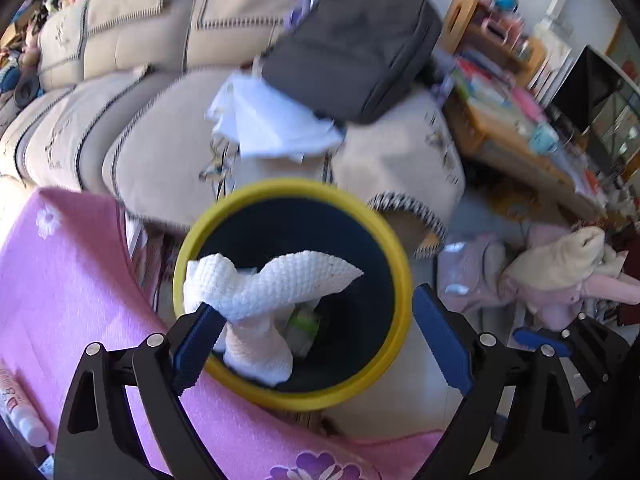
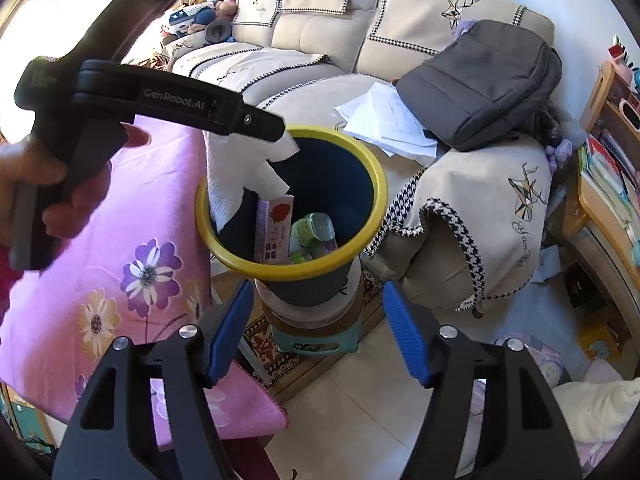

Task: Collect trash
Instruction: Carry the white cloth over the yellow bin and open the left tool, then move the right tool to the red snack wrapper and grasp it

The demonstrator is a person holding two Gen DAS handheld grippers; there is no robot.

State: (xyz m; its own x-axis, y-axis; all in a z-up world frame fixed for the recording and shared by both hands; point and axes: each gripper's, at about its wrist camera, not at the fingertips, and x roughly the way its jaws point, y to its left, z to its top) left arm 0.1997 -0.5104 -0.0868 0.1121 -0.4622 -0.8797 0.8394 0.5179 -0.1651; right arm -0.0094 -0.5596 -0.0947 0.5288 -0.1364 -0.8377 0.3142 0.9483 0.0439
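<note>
The paper towel (image 1: pixel 272 280) hangs over the near-left rim of the bin (image 1: pixel 400 264), part draped inside and part lifted across the opening. The bin is dark blue with a yellow rim and stands on a small stool (image 2: pixel 316 336) between a pink flowered cloth (image 2: pixel 132 216) and a beige sofa (image 2: pixel 460 184). The left hand-held gripper (image 1: pixel 320 344) is over the bin mouth, its jaws spread wide and released; the towel lies against the left blue pad (image 1: pixel 196 344) while the right pad stands clear of it. From the right wrist view, a hand (image 2: pixel 60 188) grips the left tool's handle and its tip sits at the bin's far-left rim, on the towel (image 2: pixel 232 176). Inside the bin lie a strawberry carton (image 2: pixel 274 228) and a small green-labelled bottle (image 2: pixel 314 232). The right hand-held gripper (image 2: pixel 316 336) hovers nearer the camera than the bin, jaws apart, holding nothing. A grey bag (image 2: pixel 480 84) and loose papers (image 2: pixel 388 120) rest on the sofa.
</note>
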